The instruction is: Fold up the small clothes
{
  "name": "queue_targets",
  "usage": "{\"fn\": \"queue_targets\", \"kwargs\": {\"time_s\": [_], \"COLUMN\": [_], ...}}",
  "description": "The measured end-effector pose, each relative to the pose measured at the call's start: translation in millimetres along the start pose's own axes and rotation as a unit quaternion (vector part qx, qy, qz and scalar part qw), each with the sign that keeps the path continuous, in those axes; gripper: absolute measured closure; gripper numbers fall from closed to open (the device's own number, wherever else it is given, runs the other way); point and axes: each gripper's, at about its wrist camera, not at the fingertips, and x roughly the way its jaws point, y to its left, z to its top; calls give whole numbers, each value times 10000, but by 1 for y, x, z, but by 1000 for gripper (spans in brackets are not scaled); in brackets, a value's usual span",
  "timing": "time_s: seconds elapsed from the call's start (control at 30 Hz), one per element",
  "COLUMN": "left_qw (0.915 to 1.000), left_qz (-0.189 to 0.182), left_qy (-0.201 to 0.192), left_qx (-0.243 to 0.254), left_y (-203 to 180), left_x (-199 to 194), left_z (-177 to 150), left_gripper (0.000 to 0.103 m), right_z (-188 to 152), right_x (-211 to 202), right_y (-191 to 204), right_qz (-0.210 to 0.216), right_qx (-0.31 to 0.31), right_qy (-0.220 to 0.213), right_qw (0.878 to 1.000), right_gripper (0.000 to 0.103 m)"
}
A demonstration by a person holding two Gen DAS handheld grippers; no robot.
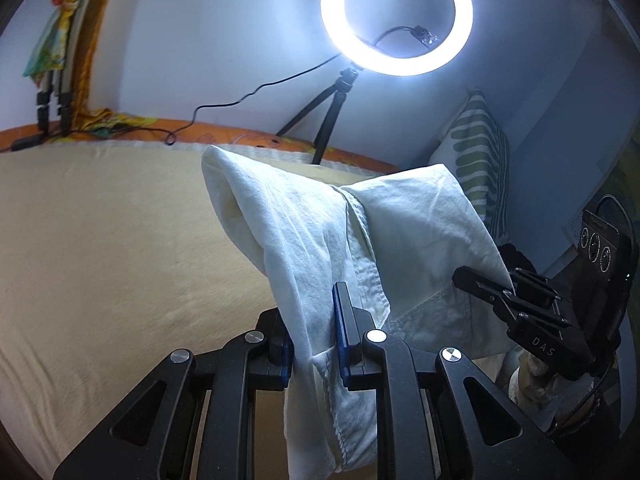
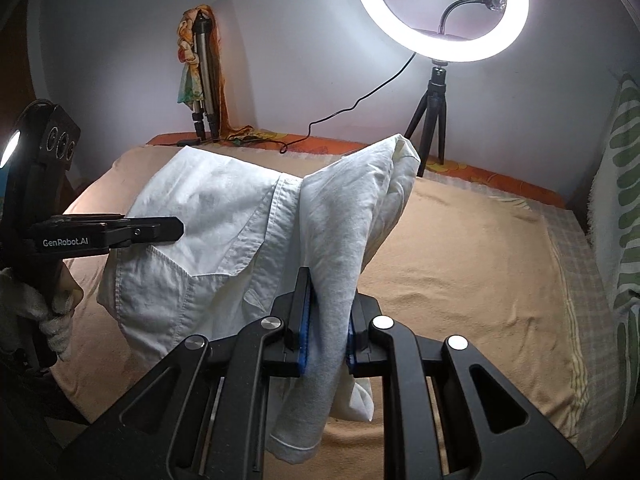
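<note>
Both grippers, left (image 1: pixel 314 344) and right (image 2: pixel 325 340), were clamped on the white shirt (image 2: pixel 208 248), held up off the bed (image 2: pixel 460 280).

Garment (image 1: pixel 304 240) over bed (image 1: pixel 100 240), ring light (image 1: pixel 396 16) behind, pillow (image 1: pixel 476 152) perhaps right.

A small white cotton shirt (image 1: pixel 400 240), creased, with a stitched front placket and a chest pocket, hangs lifted in the middle of both views. In the left wrist view it fills the centre and lower centre, two bunched peaks rising at upper centre, with the placket running down between them. In the right wrist view (image 2: pixel 224 240) its pocketed front panel spreads across the left centre, while a gathered fold stands up at centre and trails down to the lower middle of the frame.
</note>
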Motion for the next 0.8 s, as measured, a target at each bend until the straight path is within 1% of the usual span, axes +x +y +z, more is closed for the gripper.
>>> {"fn": "queue_targets", "kwargs": {"time_s": [0.17, 0.27, 0.4, 0.53, 0.7, 0.8], "left_qw": [9999, 9998, 9996, 9995, 9995, 9993], "left_qz": [-117, -150, -233, -241, -159, 7], "left_qy": [-49, -64, -82, -73, -72, 8], "left_qx": [49, 133, 140, 178, 258, 365], "left_y": [-11, -22, -32, -44, -55, -57], "left_x": [32, 56, 86, 122, 159, 175], "left_z": [14, 28, 47, 64, 75, 74], "left_gripper": [88, 88, 88, 88, 88, 88], "right_z": [7, 15, 26, 37, 46, 51], "right_x": [5, 12, 28, 49, 74, 92], "right_y": [-27, -47, -78, -110, -146, -159], "right_qz": [-270, -424, -648, -863, -1036, -1146], "right_qx": [20, 70, 224, 391, 605, 693], "right_qy": [-65, -119, -165, -180, -224, -194], "right_qw": [9996, 9990, 9975, 9953, 9925, 9908], "right_gripper": [89, 89, 89, 89, 90, 90]}}
